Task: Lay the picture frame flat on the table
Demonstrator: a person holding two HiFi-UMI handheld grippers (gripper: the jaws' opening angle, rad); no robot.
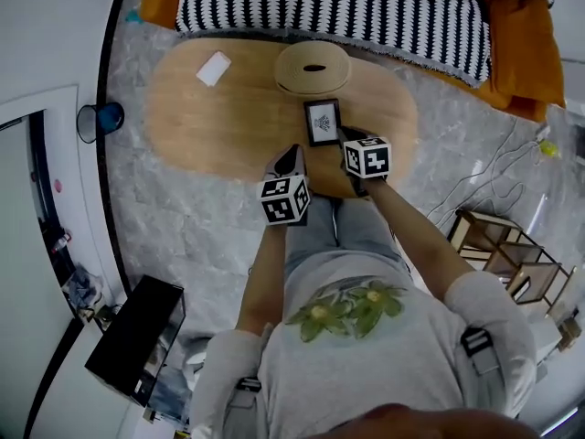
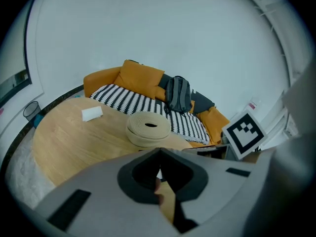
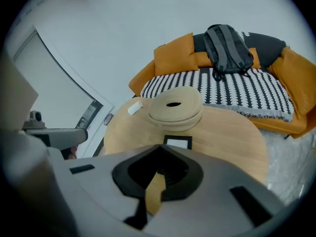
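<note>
Nearest to us, the left gripper [image 1: 292,159] has its jaws closed tip to tip on nothing. The right gripper [image 1: 348,138] is likewise closed and empty. Both hover over the near edge of the table [image 1: 210,122].

Just beyond the right tips lies the picture frame [image 1: 322,122], face up on the wood. In the right gripper view it looks low and foreshortened, so we judge it already flat, or very nearly.

Step in hand, by our reading: confirm the seating, then clear.
- If a corner sits proud, press on the dark border with the closed tips, not on the glazing.
- Lift away upward rather than sideways, so the right tips cannot drag the frame's near corner.

Farther out are a round coiled beige object [image 1: 313,67] and a small white card [image 1: 214,68]. Past the table is a sofa with a striped throw [image 1: 366,7] and a backpack [image 3: 226,46].

Unresolved:
- Any rear stand is under the frame and out of sight.
- We cannot tell whether the right tips touch the frame's edge or sit just beside it.
- The left gripper view shows the frame only as a dark sliver.
- The print inside the frame is too small to read.
</note>
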